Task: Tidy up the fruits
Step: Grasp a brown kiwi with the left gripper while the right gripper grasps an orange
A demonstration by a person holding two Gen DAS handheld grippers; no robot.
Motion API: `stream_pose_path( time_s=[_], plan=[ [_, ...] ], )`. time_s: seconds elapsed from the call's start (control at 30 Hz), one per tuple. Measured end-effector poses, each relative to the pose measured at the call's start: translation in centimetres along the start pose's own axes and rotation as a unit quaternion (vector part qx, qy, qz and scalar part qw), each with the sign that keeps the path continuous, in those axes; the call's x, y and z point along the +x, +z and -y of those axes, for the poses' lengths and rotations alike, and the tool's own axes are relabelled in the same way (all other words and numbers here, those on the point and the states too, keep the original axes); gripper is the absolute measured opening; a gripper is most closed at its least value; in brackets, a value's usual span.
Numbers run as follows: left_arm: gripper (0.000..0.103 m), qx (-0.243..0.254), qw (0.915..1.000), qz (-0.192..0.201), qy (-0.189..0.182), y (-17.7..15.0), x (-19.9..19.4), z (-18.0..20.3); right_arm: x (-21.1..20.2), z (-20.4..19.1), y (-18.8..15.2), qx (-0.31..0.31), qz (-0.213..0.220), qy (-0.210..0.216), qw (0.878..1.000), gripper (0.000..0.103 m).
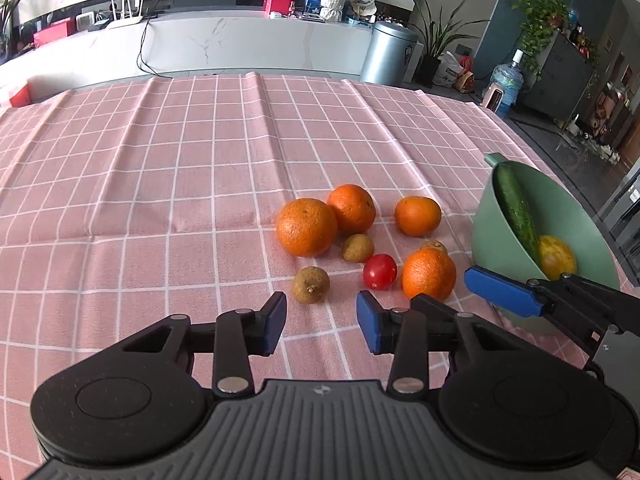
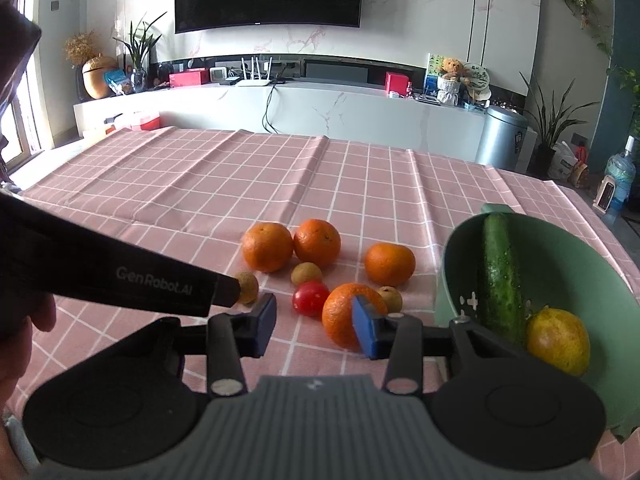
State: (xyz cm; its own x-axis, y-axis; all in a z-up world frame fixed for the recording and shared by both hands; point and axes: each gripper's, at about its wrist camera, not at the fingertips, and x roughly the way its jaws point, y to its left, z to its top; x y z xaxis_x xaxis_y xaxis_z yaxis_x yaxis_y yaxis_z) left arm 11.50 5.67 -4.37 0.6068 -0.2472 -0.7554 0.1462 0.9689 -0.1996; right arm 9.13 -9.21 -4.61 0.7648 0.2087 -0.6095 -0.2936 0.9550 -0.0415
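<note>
Item: my left tongs (image 1: 321, 322), released, nothing between the pads. Longan (image 1: 311, 284) just ahead, slightly left of the gap. Tomato (image 1: 380, 271) ahead-right. My right tongs (image 2: 314, 326), released, empty; orange (image 2: 352, 315) just ahead-right. Bowl (image 2: 452, 248) farther right, nearer my right hand.

four oranges (image 1: 306, 227), three longans (image 1: 311, 284), one tomato (image 1: 379, 271), one cucumber (image 1: 516, 208)

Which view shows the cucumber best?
The right wrist view: the cucumber stands near full length inside the green bowl, wet skin visible. The left wrist view shows it smaller, near the frame edge, its lower end behind the yellow fruit.
</note>
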Motion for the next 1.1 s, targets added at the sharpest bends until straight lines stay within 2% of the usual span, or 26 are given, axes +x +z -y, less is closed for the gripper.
stream_pose_path(
  time_s=[0.1,0.27,0.43,0.63,0.73,0.8,1.1],
  plan=[
    [0.047,0.0,1.0,-0.005,0.008,-0.2,0.9,-0.1,1.0,-0.2,-0.1,-0.021,-0.005,-0.028,0.999,0.039],
    [0.047,0.003,0.9998,-0.012,0.013,0.0,2.3,0.1,2.1,-0.7,-0.3,-0.049,-0.009,-0.042,0.998,0.039],
    [0.041,0.001,0.9998,-0.018,0.009,0.2,3.2,0.2,2.8,-1.2,-0.4,-0.082,-0.01,-0.057,0.995,0.039],
    [0.029,0.001,0.9997,-0.02,0.015,0.1,3.5,0.2,3.5,-2.1,-0.8,-0.125,-0.009,-0.082,0.989,0.039],
    [0.028,0.001,0.9997,-0.02,0.013,0.1,3.4,0.2,3.8,-2.6,-1.1,-0.144,-0.01,-0.094,0.985,0.039],
    [0.028,0.003,0.9997,-0.019,0.016,0.1,3.3,0.3,3.8,-2.6,-1.2,-0.147,-0.008,-0.1,0.984,0.033],
    [0.028,-0.007,0.9999,-0.006,0.013,-0.1,1.9,0.4,3.1,-2.4,-1.2,-0.136,-0.008,-0.09,0.987,0.031]
  ],
)
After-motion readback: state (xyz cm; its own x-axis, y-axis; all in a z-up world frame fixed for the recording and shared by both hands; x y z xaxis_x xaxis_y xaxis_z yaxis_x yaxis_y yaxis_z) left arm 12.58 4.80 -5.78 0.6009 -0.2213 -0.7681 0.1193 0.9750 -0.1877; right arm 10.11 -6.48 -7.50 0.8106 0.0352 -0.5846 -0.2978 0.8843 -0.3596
